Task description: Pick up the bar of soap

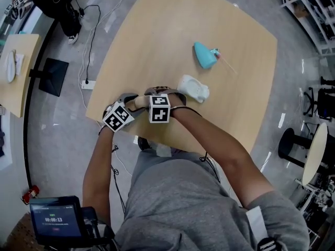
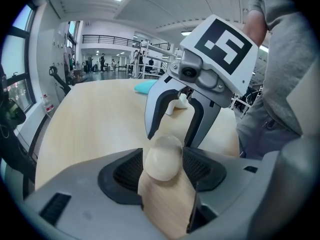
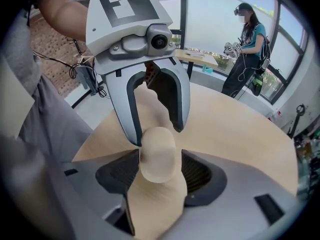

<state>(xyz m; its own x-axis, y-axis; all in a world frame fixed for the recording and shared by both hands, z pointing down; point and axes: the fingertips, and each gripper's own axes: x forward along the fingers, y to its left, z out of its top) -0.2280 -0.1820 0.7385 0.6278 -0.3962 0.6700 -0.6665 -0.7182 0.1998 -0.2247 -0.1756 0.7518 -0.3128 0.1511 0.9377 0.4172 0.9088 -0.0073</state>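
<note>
A cream oval bar of soap (image 1: 140, 101) sits between both grippers near the table's front edge. My left gripper (image 2: 163, 160) is shut on one end of the bar of soap (image 2: 162, 159), with both pads against its sides. My right gripper (image 3: 159, 156) faces it from the opposite side and is closed on the other end of the bar of soap (image 3: 158, 154). In each gripper view the other gripper's fingers straddle the far end of the bar. The marker cubes of the left gripper (image 1: 119, 117) and the right gripper (image 1: 159, 107) stand side by side in the head view.
A white moulded object (image 1: 193, 88) and a teal item (image 1: 205, 55) with a pink stick lie farther back on the wooden table (image 1: 157, 41). The table's front edge runs just under the grippers. A person (image 3: 245, 49) stands beyond the table by the windows.
</note>
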